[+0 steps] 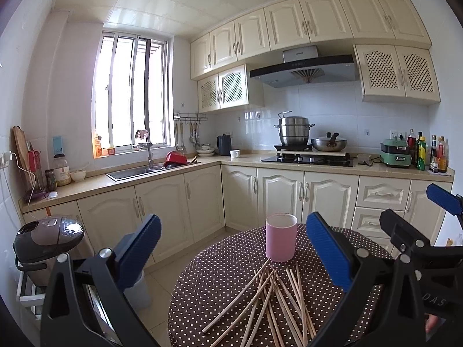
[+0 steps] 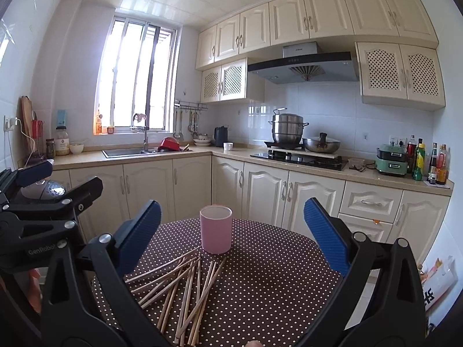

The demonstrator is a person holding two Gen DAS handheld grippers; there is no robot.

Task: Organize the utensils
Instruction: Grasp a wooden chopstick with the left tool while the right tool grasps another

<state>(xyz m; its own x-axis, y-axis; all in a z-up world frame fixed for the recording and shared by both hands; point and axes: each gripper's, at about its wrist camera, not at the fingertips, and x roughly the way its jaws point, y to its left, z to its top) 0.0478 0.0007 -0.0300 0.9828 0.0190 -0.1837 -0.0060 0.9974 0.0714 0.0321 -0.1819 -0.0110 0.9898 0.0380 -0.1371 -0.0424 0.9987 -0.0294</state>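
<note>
Chopsticks point(image 2: 185, 292) lie scattered before pink cup point(image 2: 216, 229); right tongs point(image 2: 231, 248) agape.

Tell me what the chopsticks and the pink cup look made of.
Chopsticks: probably bamboo or light wood, given their pale tan matte look and thin straight shafts. Pink cup: likely plastic, possibly ceramic; it is opaque with a smooth, even, dull sheen.

Cream cabinets point(image 1: 162, 202) (daylit) line a white-tiled kitchen's window point(image 1: 131, 92).
</note>
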